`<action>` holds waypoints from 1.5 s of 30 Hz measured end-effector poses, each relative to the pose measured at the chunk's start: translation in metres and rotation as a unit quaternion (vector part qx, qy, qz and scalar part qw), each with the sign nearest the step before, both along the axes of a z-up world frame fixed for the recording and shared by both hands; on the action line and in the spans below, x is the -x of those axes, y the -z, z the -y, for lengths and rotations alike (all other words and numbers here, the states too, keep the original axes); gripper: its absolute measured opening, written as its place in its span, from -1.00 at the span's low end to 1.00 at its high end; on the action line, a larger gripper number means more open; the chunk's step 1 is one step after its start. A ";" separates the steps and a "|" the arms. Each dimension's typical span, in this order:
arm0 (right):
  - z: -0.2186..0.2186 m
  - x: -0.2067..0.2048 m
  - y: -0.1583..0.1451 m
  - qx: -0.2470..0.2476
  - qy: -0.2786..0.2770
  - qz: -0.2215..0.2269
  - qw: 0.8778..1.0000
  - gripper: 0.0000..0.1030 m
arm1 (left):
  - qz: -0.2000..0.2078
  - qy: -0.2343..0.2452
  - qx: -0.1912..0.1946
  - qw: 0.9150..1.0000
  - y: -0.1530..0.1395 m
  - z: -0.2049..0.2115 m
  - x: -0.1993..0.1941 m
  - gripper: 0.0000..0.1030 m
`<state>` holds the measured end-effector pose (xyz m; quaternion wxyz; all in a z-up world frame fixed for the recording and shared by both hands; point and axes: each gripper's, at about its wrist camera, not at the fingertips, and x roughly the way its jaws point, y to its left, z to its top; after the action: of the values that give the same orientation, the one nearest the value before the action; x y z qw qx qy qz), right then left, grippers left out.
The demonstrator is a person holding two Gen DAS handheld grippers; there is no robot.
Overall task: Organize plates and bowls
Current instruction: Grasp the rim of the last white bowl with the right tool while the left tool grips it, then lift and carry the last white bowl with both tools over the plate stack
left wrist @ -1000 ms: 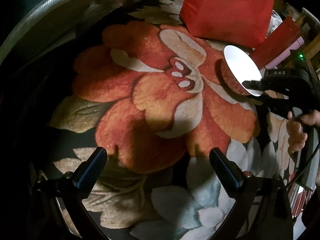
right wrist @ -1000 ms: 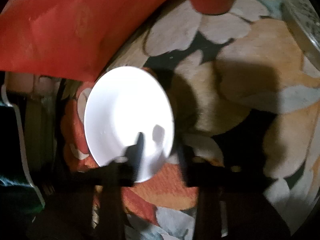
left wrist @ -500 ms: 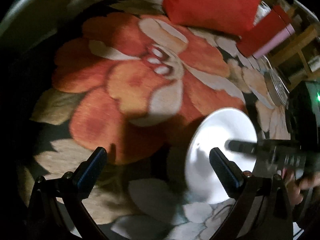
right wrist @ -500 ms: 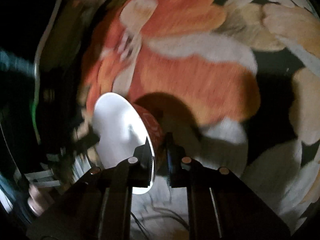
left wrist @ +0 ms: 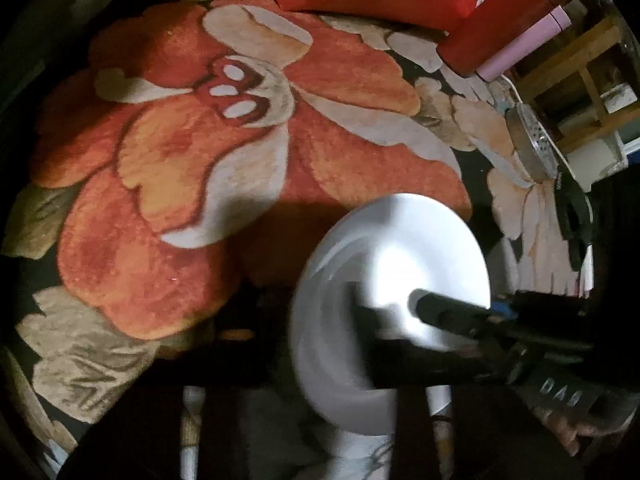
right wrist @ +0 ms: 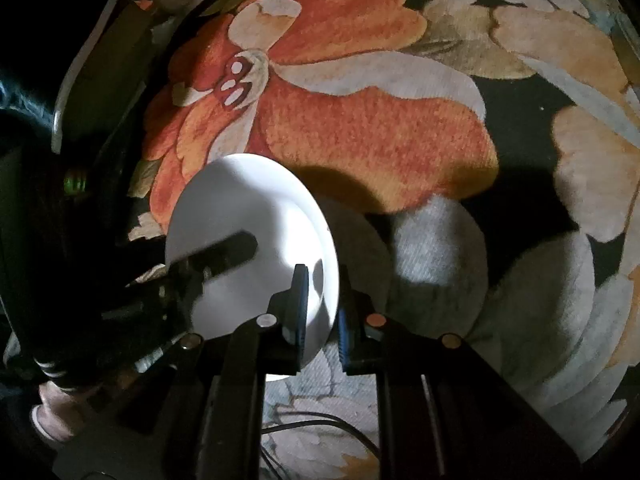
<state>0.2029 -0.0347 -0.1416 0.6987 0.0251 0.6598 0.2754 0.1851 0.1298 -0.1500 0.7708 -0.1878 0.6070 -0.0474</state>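
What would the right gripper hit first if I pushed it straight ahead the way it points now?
The white bowl it already pinches by the rim; the right gripper would carry that bowl down into the flowered rug just beyond. How near the rug lies is unclear.

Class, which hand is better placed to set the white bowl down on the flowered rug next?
Probably right: its tongs firmly clamp the near rim of the bowl. The left tongs have just been closing over the opposite wall.
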 end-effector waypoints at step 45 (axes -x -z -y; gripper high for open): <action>0.263 0.130 -0.117 0.007 0.227 0.012 0.974 -0.76 | 0.055 0.252 0.001 0.966 -0.138 0.275 0.065 -0.77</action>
<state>0.0727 -0.2977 -0.0244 0.7513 0.1659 0.6301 0.1051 0.1202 -0.1455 -0.0124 0.7660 -0.0265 0.5915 -0.2506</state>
